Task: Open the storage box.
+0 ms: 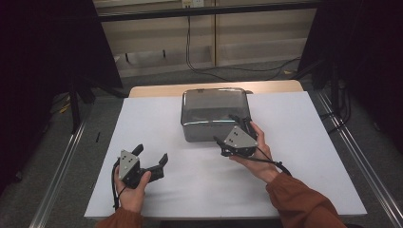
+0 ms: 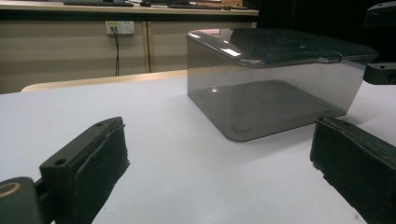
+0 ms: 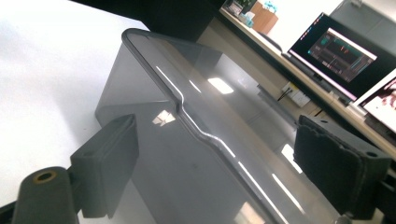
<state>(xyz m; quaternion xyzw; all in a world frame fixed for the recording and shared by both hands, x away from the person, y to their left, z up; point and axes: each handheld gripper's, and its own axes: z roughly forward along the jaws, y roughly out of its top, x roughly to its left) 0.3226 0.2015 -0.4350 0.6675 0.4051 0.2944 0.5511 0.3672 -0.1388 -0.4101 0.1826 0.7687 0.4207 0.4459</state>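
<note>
Smoky see-through box [image 1: 215, 114] w/ lid on sits at the far middle of the white desk [image 1: 294, 142]; it looks empty (dark tint, hard to be sure). Right gripper [image 1: 232, 134] is at the box's near right corner, fingers apart; in the right gripper view one finger [image 3: 108, 165] lies against the box's side wall and the other [image 3: 334, 165] is over by the lid, w/ the lid's rim running between them; cannot tell whether either one touches. Left gripper [image 1: 152, 157] rests low on the desk, near left, well apart from the box; fingers [image 2: 88, 170] spread wide, nothing between them but bare desk; box stands ahead in the left gripper view.
</note>
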